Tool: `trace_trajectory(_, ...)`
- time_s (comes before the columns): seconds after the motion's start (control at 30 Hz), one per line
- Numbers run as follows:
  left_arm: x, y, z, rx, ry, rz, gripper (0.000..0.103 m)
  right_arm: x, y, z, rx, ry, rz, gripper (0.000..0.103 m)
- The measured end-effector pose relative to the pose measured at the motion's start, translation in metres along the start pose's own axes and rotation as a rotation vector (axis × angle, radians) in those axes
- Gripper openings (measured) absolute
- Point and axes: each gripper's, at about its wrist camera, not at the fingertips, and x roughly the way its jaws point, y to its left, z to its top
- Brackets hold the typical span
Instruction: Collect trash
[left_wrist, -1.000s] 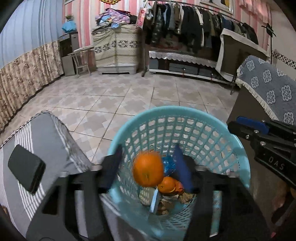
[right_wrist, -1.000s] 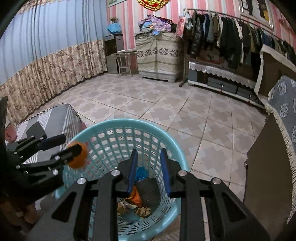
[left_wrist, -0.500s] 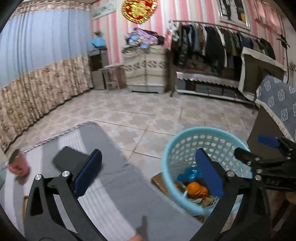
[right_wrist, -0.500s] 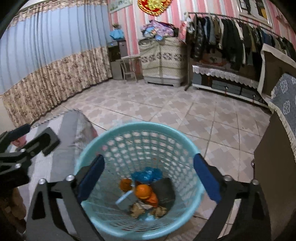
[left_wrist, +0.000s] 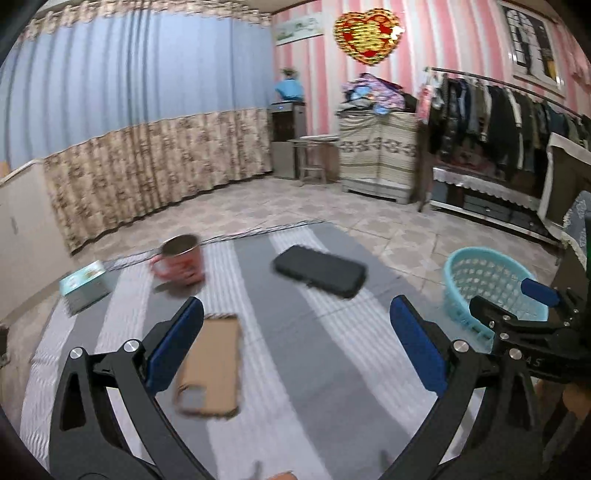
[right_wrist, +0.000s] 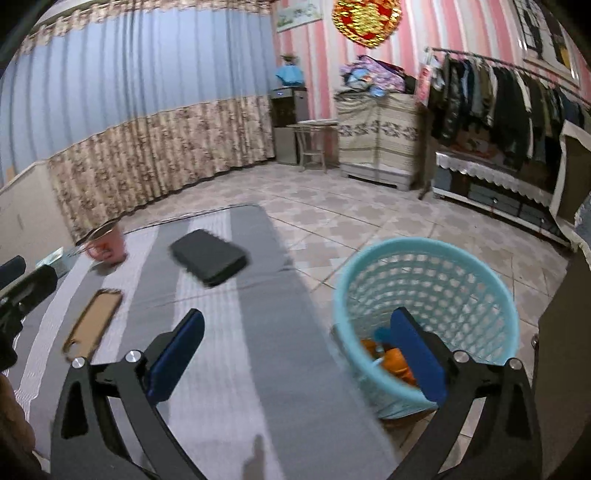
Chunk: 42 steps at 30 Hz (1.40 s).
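Note:
A light blue mesh basket (right_wrist: 424, 302) stands on the floor right of the table; it also shows in the left wrist view (left_wrist: 491, 284). Orange peels (right_wrist: 391, 360) and other trash lie in its bottom. My left gripper (left_wrist: 295, 343) is open and empty above the grey striped tablecloth (left_wrist: 280, 369). My right gripper (right_wrist: 299, 354) is open and empty, over the table's right edge and the basket's near rim. The right gripper also shows at the right of the left wrist view (left_wrist: 517, 314).
On the table lie a black phone (left_wrist: 319, 271), a tan phone case (left_wrist: 210, 365), a red mug (left_wrist: 181, 260) and a small teal box (left_wrist: 85, 284). A dark cabinet (right_wrist: 565, 350) stands right of the basket. Tiled floor, curtains and a clothes rack lie beyond.
My left gripper let an orange drop into the basket, opened, and swung left over the table. My right gripper opened wide and pulled back from above the basket.

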Motion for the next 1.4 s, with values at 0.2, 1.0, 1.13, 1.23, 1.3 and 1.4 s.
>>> trace_trajectory(0.2, -0.031, 0.035, -0.033, -0.038, -0.007, 0.076, 0.098, -0.023, 0.049, -0.021, -0.051, 0.001, 0.059, 0.098)
trace_trajectory(1.0, -0.078, 0.050, -0.050, -0.099, -0.076, 0.101, 0.098, -0.087, 0.065, -0.031, -0.071, -0.121, 0.049, 0.098)
trace_trajectory(1.13, -0.078, 0.048, -0.052, -0.093, -0.071, 0.096, 0.098, -0.088, 0.065, -0.029, -0.070, -0.126, 0.044, 0.098)
trace_trajectory(1.23, -0.080, 0.048, -0.053, -0.100, -0.073, 0.089, 0.098, -0.090, 0.064, -0.030, -0.078, -0.135, 0.036, 0.098)
trace_trajectory(1.3, -0.081, 0.048, -0.053, -0.097, -0.079, 0.095, 0.098, -0.090, 0.064, -0.030, -0.075, -0.134, 0.040, 0.098)
trace_trajectory(1.4, -0.084, 0.048, -0.053, -0.089, -0.090, 0.107, 0.098, -0.090, 0.064, -0.030, -0.070, -0.136, 0.042, 0.098)
